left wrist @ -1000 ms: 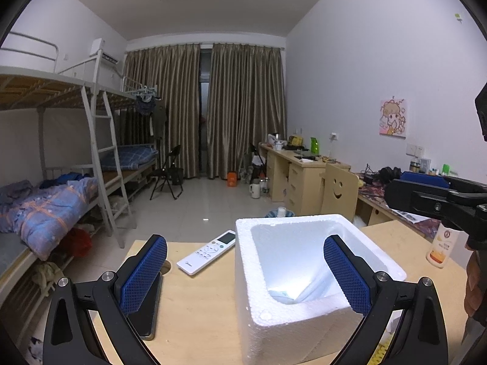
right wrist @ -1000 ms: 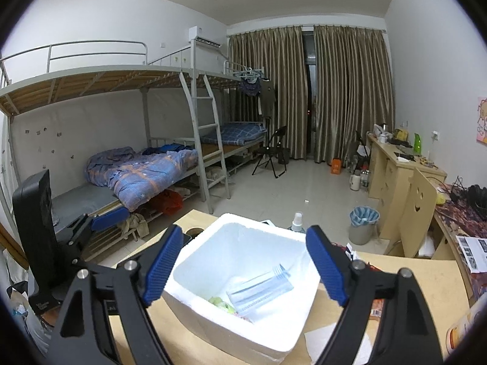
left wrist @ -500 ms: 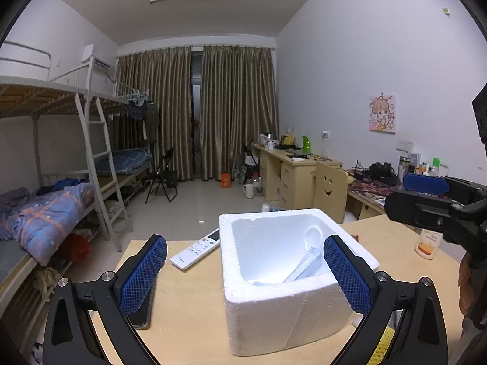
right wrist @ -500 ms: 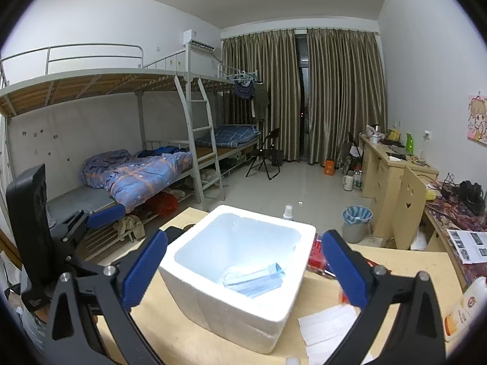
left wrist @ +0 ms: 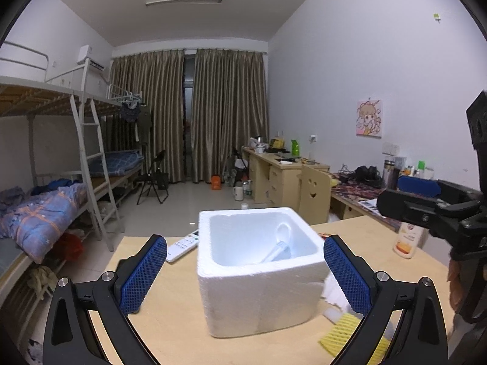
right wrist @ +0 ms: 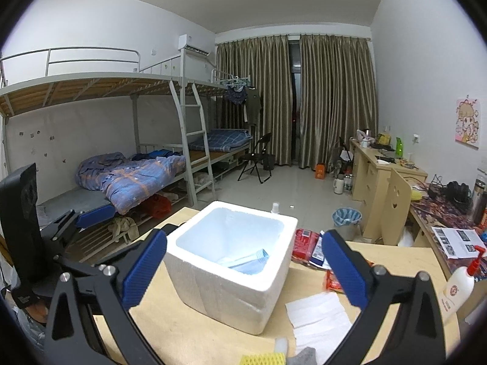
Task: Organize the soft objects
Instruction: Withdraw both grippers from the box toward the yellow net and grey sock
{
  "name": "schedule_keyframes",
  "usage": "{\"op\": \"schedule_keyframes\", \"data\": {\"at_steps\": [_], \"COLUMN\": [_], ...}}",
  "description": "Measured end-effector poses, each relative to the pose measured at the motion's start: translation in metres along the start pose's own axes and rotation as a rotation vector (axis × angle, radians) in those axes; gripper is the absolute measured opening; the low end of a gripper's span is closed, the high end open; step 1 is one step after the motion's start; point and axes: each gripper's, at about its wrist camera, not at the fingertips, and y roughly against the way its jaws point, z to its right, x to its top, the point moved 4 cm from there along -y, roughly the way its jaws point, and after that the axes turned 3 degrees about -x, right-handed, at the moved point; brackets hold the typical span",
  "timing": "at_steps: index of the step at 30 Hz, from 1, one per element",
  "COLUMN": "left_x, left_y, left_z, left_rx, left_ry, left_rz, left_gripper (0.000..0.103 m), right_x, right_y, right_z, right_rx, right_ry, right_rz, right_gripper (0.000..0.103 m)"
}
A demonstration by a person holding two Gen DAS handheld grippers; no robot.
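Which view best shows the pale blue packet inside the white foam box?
The right wrist view: the pale blue packet lies visible inside the white foam box. In the left wrist view the near wall hides it; only a white plastic spoon shows.

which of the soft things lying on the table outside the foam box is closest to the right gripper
The yellow sponge, at the table's near edge just below the open right gripper. The white tissue sheet lies further right, and the red snack packets sit beyond the foam box.

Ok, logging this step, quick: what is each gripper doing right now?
Left gripper: open, holding nothing.
Right gripper: just opened wide, holding nothing.
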Motion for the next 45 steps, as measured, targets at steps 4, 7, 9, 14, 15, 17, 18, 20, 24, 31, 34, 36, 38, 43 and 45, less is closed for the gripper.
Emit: {"op": "schedule_keyframes", "data": {"at_steps": [4,7,9,14,15,17,18,20,24,31,34,36,38,43,45], "left_x": [0.003,0.003,0.004,0.004,0.003,-0.003,-0.007,-0.015,-0.027,-0.038,-0.045,-0.051,-0.056,-0.069,-0.076], "left_y": [0.016,0.027,0.036,0.054,0.056,0.057,0.056,0.057,0.058,0.07,0.072,0.074,0.073,0.065,0.058], "left_z": [0.013,0.025,0.033,0.051,0.054,0.064,0.068,0.071,0.084,0.099,0.108,0.112,0.117,0.122,0.123], "left_rx": [-0.023,-0.039,-0.05,-0.063,-0.065,-0.083,-0.093,-0.116,-0.127,-0.142,-0.157,-0.158,-0.164,-0.178,-0.183], "left_ry": [0.004,-0.009,-0.007,-0.017,-0.017,-0.023,-0.022,-0.01,0.001,0.009,-0.004,-0.005,-0.007,0.01,0.021], "left_rz": [0.018,0.022,0.037,0.083,0.088,0.077,0.064,0.049,0.05,0.099,0.11,0.11,0.105,0.08,0.057], "left_gripper": [0.103,0.103,0.103,0.103,0.103,0.103,0.103,0.103,0.103,0.103,0.103,0.103,0.103,0.103,0.103], "right_x": [-0.006,-0.009,-0.01,-0.018,-0.021,-0.027,-0.032,-0.04,-0.057,-0.077,-0.085,-0.093,-0.1,-0.117,-0.124], "right_y": [0.016,0.029,0.037,0.059,0.064,0.072,0.076,0.081,0.092,0.102,0.103,0.104,0.104,0.102,0.1], "right_z": [0.007,0.01,0.015,0.028,0.031,0.034,0.037,0.041,0.052,0.064,0.066,0.068,0.068,0.07,0.072], "right_rx": [-0.02,-0.041,-0.049,-0.09,-0.1,-0.112,-0.121,-0.143,-0.167,-0.211,-0.219,-0.232,-0.232,-0.254,-0.263], "right_ry": [-0.017,-0.021,-0.036,-0.07,-0.073,-0.082,-0.087,-0.097,-0.128,-0.156,-0.163,-0.163,-0.164,-0.148,-0.149], "right_rz": [0.013,0.024,0.037,0.075,0.084,0.092,0.095,0.097,0.103,0.115,0.11,0.105,0.101,0.067,0.05], "right_gripper": [0.103,0.103,0.103,0.103,0.103,0.103,0.103,0.103,0.103,0.103,0.103,0.103,0.103,0.103,0.103]}}
